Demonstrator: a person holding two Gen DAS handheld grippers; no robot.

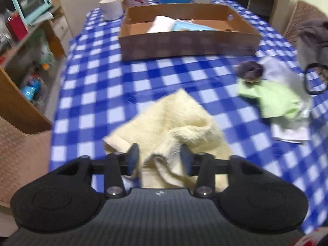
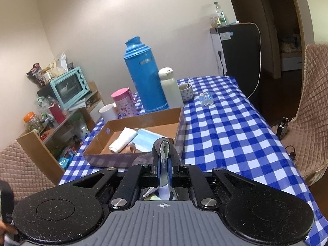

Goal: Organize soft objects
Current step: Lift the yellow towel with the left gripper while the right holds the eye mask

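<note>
While the left tongs stand spread over the cream towel, one raised fold sits between the pads without being pinched, so the towel lies loose on the checked worktop. Ahead, the box waits open-topped, evidently the collecting place, with a white cloth and a blue mask already inside. Further right, a green cloth lies unsorted. Right tongs, pressed together, pinch a grey cloth near the box. Lettering on the blue flask is too blurred to read.
</note>
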